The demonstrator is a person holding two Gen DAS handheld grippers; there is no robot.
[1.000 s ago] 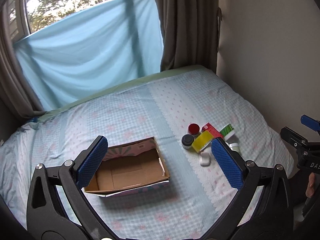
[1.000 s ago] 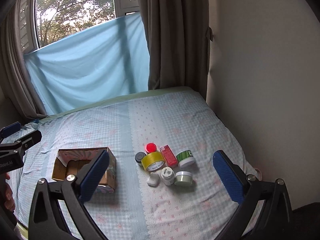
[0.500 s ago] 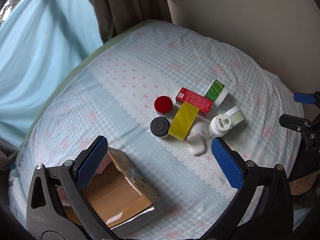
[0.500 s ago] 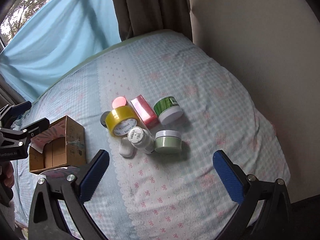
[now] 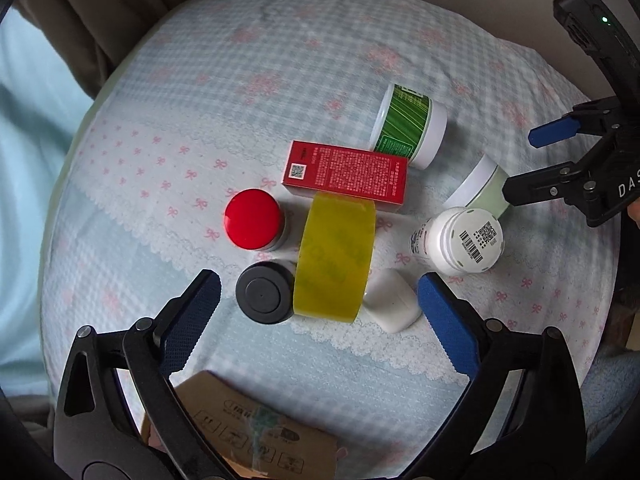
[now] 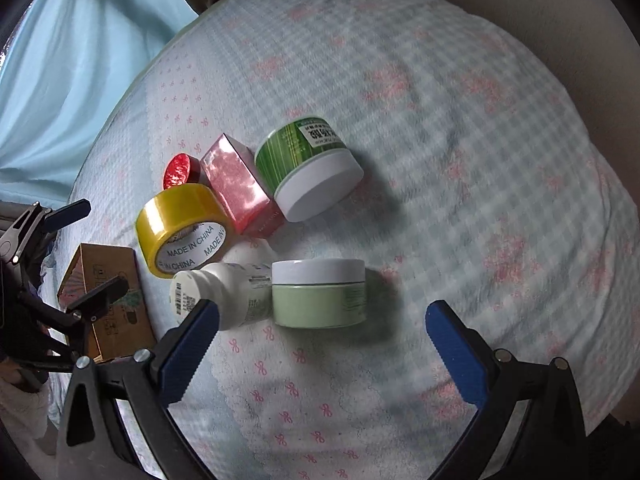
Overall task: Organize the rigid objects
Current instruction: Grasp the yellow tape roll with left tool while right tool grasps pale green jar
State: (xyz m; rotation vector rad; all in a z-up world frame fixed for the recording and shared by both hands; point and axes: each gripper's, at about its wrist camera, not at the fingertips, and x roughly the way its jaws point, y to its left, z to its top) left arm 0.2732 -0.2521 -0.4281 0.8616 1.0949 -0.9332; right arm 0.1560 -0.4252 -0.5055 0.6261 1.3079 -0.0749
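Observation:
A cluster of rigid items lies on the bed. In the left wrist view: a yellow tape roll (image 5: 334,256), a black-lidded jar (image 5: 265,298), a red-lidded jar (image 5: 253,225), a red box (image 5: 346,171), a green-labelled jar (image 5: 408,126), a white bottle (image 5: 460,240), a small white case (image 5: 392,300) and a pale green jar (image 5: 482,188). My left gripper (image 5: 320,316) is open just above the tape and black jar. My right gripper (image 6: 320,340) is open just short of the pale green jar (image 6: 320,294) and the white bottle (image 6: 224,294). Both are empty.
A cardboard box (image 5: 248,432) sits under the left gripper; it also shows in the right wrist view (image 6: 108,292) left of the cluster. Curtains (image 5: 100,12) and a wall (image 6: 540,12) border the bed's far side. The checked sheet (image 6: 480,160) extends right of the items.
Both grippers have dropped and tilted down toward the cluster, which now fills each view. The box has slid to the view's edge. Both stayed open.

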